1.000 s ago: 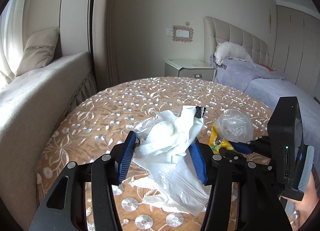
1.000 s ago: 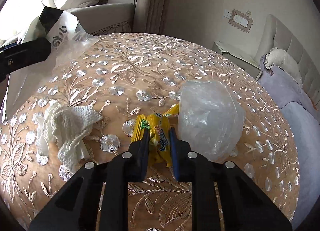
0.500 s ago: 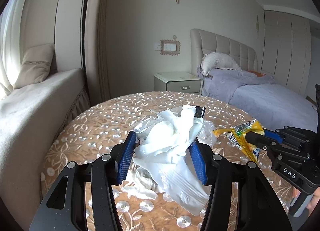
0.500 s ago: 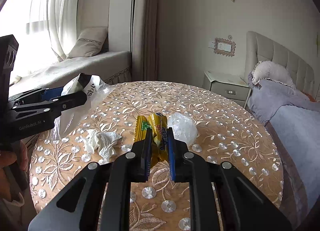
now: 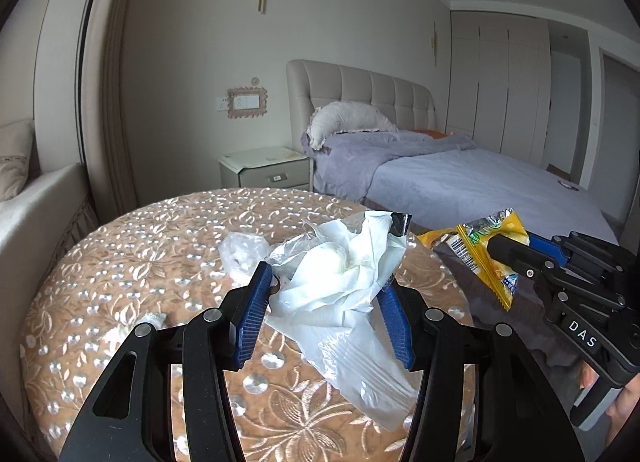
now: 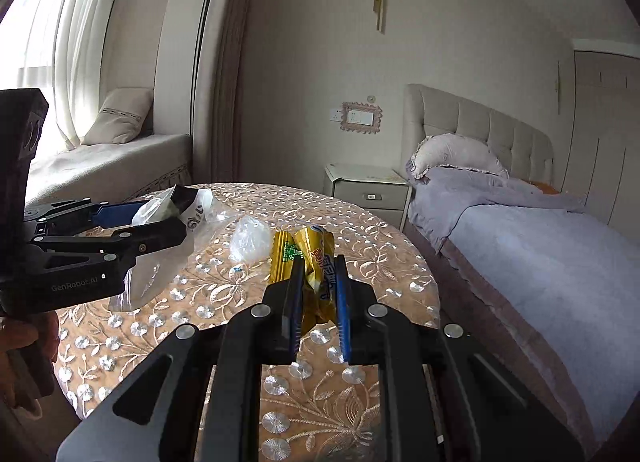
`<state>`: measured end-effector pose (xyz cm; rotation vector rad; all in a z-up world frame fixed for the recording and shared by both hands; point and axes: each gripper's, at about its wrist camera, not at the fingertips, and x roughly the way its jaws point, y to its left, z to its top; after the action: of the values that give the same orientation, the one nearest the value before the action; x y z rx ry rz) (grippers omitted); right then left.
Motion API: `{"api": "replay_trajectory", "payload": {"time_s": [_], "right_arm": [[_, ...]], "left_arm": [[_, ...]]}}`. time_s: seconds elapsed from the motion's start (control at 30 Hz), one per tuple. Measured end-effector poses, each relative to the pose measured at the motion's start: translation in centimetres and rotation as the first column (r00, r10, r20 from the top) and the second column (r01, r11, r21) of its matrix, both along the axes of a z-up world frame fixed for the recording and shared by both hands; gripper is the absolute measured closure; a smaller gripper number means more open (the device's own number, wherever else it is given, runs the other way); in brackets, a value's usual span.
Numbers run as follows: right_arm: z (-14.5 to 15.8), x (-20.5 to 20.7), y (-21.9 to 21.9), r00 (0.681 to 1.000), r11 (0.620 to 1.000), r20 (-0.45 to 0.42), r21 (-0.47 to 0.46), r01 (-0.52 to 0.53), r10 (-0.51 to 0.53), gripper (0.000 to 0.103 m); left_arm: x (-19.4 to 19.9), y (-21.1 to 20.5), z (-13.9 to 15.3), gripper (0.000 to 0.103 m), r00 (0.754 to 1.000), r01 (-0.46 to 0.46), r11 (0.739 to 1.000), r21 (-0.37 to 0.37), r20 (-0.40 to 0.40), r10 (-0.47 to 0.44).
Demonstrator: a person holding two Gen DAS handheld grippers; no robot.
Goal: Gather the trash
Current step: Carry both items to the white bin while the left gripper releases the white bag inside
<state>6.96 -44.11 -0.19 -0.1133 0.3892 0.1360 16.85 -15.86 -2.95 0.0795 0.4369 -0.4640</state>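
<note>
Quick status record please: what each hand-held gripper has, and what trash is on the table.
left hand-held gripper: shut on clear plastic bag stuffed with white tissue, held above the table
right hand-held gripper: shut on yellow snack wrapper, lifted off the table
round table: crumpled clear plastic lies on it; a white scrap near left fingers
wrapper in bag: not yet

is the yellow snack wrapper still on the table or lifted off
Lifted off. The right hand-held gripper is shut on the yellow snack wrapper, which hangs in the air beyond the table edge in the left wrist view.
</note>
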Motion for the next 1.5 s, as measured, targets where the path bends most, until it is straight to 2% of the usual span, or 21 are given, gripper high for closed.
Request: {"api": "replay_trajectory", "payload": {"time_s": [0.17, 0.33, 0.6, 0.77, 0.93, 1.2, 1.27, 1.3, 1.33, 1.37, 1.43, 1.5], "right_arm": [[-1.0, -3.3, -4.2, 0.996, 0.995, 0.000, 0.011, 0.094, -0.094, 0.087], [-2.5, -6.2, -7.9, 0.983, 0.983, 0.005, 0.016, 0.185, -0.185, 0.087], [-5.2, -9.9, -12.2, 0.951, 0.951, -0.004, -0.015, 0.308, -0.308, 0.087], [-7.1, -11.1, -15.1, 0.929, 0.929, -0.025, -0.006, 0.369, -0.369, 0.087], [-9.0, -11.1, -17.6, 0.915, 0.916, -0.056, -0.003, 0.401, -0.400, 0.087], [-12.3, -10.1, -21.5, 0.895, 0.898, -0.098, 0.020, 0.440, -0.436, 0.087], [-13.0, -9.7, -22.2, 0.890, 0.894, -0.115, 0.027, 0.447, -0.441, 0.087], [-13.4, -9.6, -22.6, 0.887, 0.892, -0.124, 0.030, 0.451, -0.444, 0.087], [-13.8, -9.5, -23.0, 0.885, 0.891, -0.134, 0.032, 0.453, -0.446, 0.087], [-14.2, -9.4, -23.4, 0.882, 0.888, -0.143, 0.033, 0.458, -0.449, 0.087], [-14.9, -9.3, -24.1, 0.876, 0.884, -0.160, 0.038, 0.465, -0.454, 0.087], [-15.3, -9.3, -24.5, 0.872, 0.881, -0.170, 0.038, 0.472, -0.460, 0.087]], "left_arm": [[-2.7, -5.1, -0.9, 0.050, 0.994, 0.112, 0.994, -0.003, 0.002, -0.112], [-5.2, -9.9, -2.3, 0.050, 0.976, 0.217, 0.976, 0.004, 0.001, -0.217], [-7.7, -17.1, -5.6, 0.050, 0.934, 0.355, 0.935, 0.017, -0.035, -0.354], [-8.2, -21.3, -8.0, 0.050, 0.899, 0.433, 0.902, 0.008, -0.079, -0.431], [-8.6, -25.2, -10.8, 0.050, 0.868, 0.486, 0.874, 0.019, -0.129, -0.480], [-8.0, -30.3, -15.5, 0.048, 0.836, 0.529, 0.844, 0.090, -0.225, -0.501], [-7.7, -31.4, -16.6, 0.041, 0.824, 0.542, 0.835, 0.097, -0.256, -0.506], [-7.5, -31.9, -17.3, 0.029, 0.823, 0.542, 0.834, 0.102, -0.265, -0.503], [-7.0, -32.6, -18.1, 0.009, 0.823, 0.539, 0.834, 0.118, -0.282, -0.493], [-6.6, -33.3, -19.0, 0.005, 0.816, 0.545, 0.828, 0.133, -0.313, -0.486], [-5.8, -34.2, -20.3, 0.004, 0.797, 0.558, 0.819, 0.138, -0.366, -0.481], [-5.5, -34.3, -20.8, 0.004, 0.801, 0.550, 0.822, 0.145, -0.372, -0.470]]}}
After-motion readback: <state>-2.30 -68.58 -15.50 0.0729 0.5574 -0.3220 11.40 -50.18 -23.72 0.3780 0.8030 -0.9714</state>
